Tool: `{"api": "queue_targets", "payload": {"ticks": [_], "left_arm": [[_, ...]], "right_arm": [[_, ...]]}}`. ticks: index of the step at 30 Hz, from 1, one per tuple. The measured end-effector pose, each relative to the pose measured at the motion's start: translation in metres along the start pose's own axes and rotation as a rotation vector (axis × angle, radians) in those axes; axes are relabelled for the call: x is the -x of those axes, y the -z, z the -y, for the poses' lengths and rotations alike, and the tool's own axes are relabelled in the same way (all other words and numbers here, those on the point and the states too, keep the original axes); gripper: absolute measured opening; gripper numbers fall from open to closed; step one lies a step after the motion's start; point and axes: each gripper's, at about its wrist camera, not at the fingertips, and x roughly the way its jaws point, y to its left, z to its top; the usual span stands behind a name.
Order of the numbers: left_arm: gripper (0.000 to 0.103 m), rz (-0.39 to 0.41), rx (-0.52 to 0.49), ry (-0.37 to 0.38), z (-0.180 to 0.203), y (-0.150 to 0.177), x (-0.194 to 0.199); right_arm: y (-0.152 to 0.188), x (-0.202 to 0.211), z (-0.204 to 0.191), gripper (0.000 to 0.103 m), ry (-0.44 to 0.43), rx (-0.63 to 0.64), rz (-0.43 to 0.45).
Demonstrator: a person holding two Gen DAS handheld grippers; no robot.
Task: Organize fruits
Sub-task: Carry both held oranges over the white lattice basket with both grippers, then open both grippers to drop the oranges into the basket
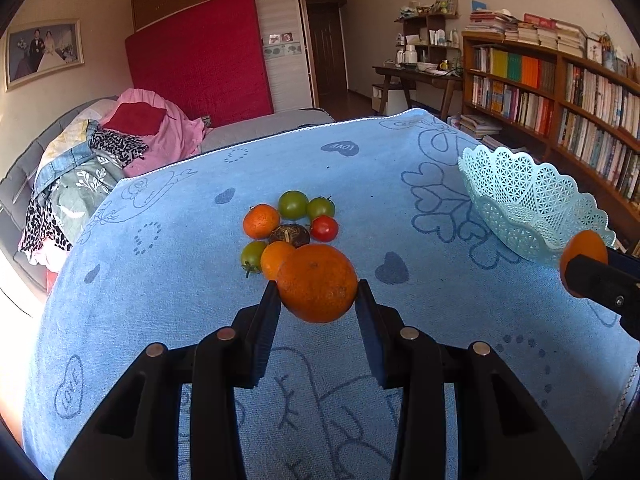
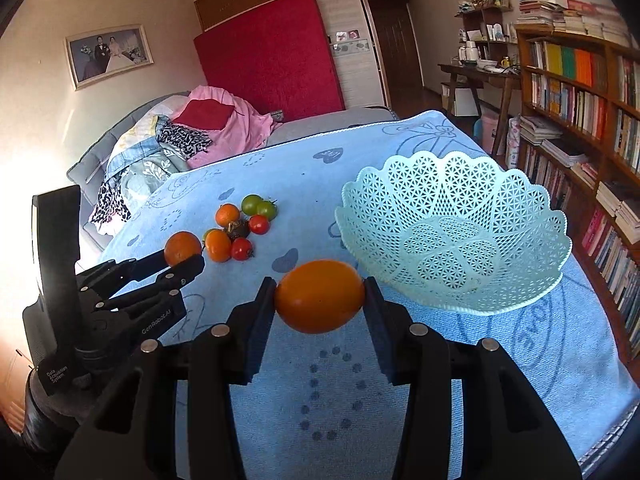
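Your work surface is a bench draped in a light blue towel [image 1: 192, 288] printed with darker blue hearts and dotted rings. On its right side, near the right edge, sits the pale mint plastic lattice basket with a scalloped rim [image 2: 516, 208], with nothing visible inside it.

Your left hand-held gripper [image 1: 318, 294] is clamped on a round orange mandarin with dimpled skin [image 1: 316, 284], both pads pressing its sides, and it is held above the towel just in front of the fruit cluster. Your right hand-held gripper [image 2: 320, 296] is closed on a smooth oval orange fruit [image 2: 320, 296], gripped by its two ends and held off the towel just beside the basket's near-left rim.

The loose fruit lies bunched together around the middle of the towel: a small orange mandarin [image 1: 261, 221], a smaller smooth orange fruit [image 1: 275, 259], two green tomatoes side by side [image 1: 293, 205], a third green tomato [image 1: 252, 254], two red tomatoes [image 2: 241, 249], and a dark brown wrinkled fruit [image 1: 290, 235] in the centre of the cluster.
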Motion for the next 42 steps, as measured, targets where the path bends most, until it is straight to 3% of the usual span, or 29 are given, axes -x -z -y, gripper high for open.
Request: {"api": "queue_targets", "payload": {"ticks": [10,23,41,42], "left_arm": [[0.039,0.024,-0.042,0.030,0.026,-0.012,0.005],[0.039,0.052,-0.104,0.091,0.067,-0.037,-0.001],[0.040,0.074,-0.134,0.250,0.115,-0.069,-0.013],[0.040,0.074,-0.135,0.259,0.116,-0.069,-0.014]], "right_arm": [[-0.019,0.017,0.038,0.046,0.071,-0.060,0.068],[-0.023,0.004,0.086,0.046,0.150,-0.152,0.064],[-0.021,0.002,0.103,0.047,0.198,-0.190,0.079],[-0.021,0.004,0.105,0.052,0.198,-0.199,0.085]]}}
